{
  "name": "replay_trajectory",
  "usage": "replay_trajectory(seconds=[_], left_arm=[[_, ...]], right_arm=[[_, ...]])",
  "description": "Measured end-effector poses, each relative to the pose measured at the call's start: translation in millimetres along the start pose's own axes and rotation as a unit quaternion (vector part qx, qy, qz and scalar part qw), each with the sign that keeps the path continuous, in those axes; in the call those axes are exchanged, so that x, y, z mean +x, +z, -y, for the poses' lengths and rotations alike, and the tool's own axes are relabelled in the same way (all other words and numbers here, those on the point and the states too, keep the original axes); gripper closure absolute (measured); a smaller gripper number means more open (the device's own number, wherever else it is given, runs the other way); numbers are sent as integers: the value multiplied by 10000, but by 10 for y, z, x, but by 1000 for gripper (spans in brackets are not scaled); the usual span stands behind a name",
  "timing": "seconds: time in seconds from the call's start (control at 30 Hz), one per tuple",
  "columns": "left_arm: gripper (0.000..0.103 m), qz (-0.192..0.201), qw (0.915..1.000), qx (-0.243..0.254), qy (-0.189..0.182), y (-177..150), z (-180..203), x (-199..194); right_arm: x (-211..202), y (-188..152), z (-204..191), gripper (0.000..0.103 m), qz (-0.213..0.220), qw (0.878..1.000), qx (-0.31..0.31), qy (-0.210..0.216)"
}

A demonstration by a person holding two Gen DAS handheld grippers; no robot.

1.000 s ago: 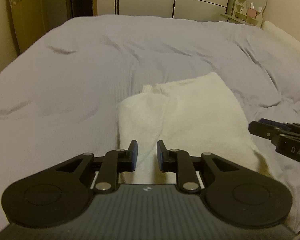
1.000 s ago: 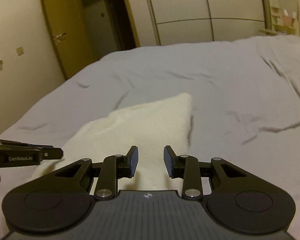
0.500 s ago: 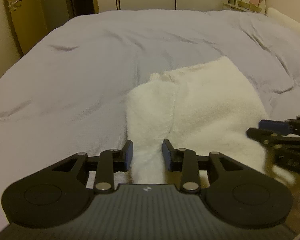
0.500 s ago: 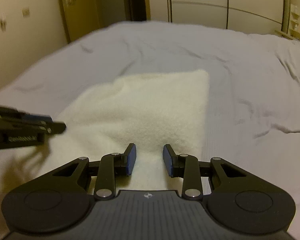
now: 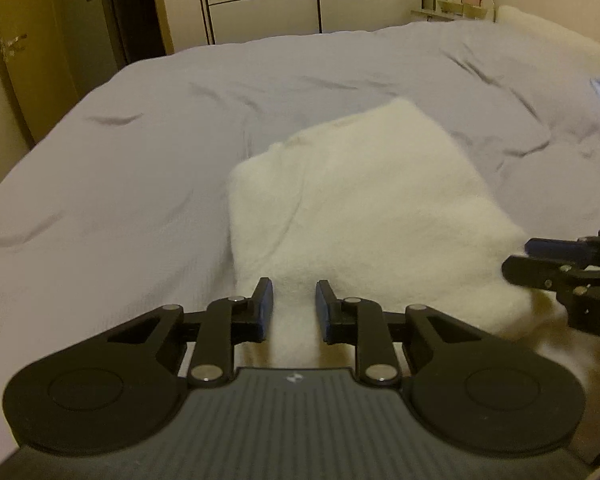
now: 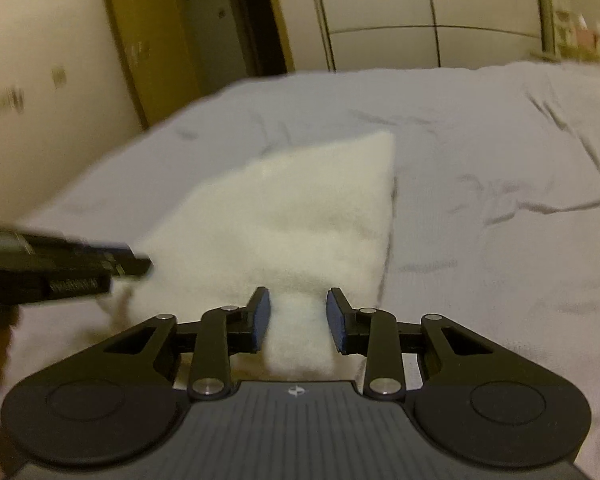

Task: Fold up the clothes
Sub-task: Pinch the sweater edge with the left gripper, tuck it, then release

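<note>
On the grey bed (image 5: 140,168) a white fleece garment (image 5: 364,200) stretches away from both tools; left tool (image 5: 294,304) closing on its near edge, right tool (image 6: 298,316) clenched on it.

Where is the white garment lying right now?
The white garment lies on the grey bedcover, near its close edge. In both wrist views it sits centre frame, its near edge running up between each gripper's fingers.
</note>
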State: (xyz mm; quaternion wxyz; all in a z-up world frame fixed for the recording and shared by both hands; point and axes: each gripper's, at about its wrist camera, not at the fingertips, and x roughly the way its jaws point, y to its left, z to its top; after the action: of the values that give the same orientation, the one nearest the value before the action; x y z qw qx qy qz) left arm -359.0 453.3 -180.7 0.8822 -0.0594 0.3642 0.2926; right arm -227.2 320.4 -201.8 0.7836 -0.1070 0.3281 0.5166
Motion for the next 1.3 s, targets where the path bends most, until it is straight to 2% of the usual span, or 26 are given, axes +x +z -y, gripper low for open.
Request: replay_trajectory(seconds=[0.13, 0.2, 0.37, 0.47, 0.57, 0.73, 0.87, 0.97, 1.0, 1.03, 1.1, 1.2, 1.3], left_arm=[[81, 33, 10000, -74, 18, -30, -4, 9], [85, 55, 9999, -150, 1, 27, -5, -76], [86, 354, 9991, -170, -162, 122, 29, -332], [86, 142, 9996, -122, -214, 44, 76, -226], [86, -123, 9994, -237, -218, -115, 58, 25], [88, -106, 9993, -331, -170, -149, 78, 144], [88, -155, 9992, -357, -35, -113, 150, 98], [87, -251, 9987, -423, 128, -51, 203, -39], [82, -273, 9983, -482, 174, -35, 217, -116], [69, -298, 9979, -521, 246, -24, 244, -194], [60, -341, 9972, -543, 395, -12, 305, -332], [59, -422, 9963, -540, 513, -31, 398, -488], [52, -519, 9949, -627, 595, -70, 474, -658]], right_arm=[[56, -46, -42, 70, -171, 9996, -187, -117], [-33, -6, -41, 70, -83, 9999, -113, -87], [-268, 87, -49, 70, 255, 9996, 72, -38], [-291, 94, -87, 70, 250, 9996, 45, -81], [-140, 3, -83, 70, -66, 9998, 90, -143], [98, -91, -75, 70, -369, 9991, -117, -194], [48, -91, -45, 70, -357, 9992, -107, -112], [-64, -65, -90, 64, -258, 9995, -106, -161], [-129, -49, -94, 57, -228, 9996, -38, -179], [-203, -34, -98, 51, -201, 9996, 49, -194], [-350, -25, -109, 31, -169, 9995, 152, -202], [-533, -75, -137, 22, -232, 9993, 159, -264], [-684, -159, -126, 14, -351, 9980, 305, -438]])
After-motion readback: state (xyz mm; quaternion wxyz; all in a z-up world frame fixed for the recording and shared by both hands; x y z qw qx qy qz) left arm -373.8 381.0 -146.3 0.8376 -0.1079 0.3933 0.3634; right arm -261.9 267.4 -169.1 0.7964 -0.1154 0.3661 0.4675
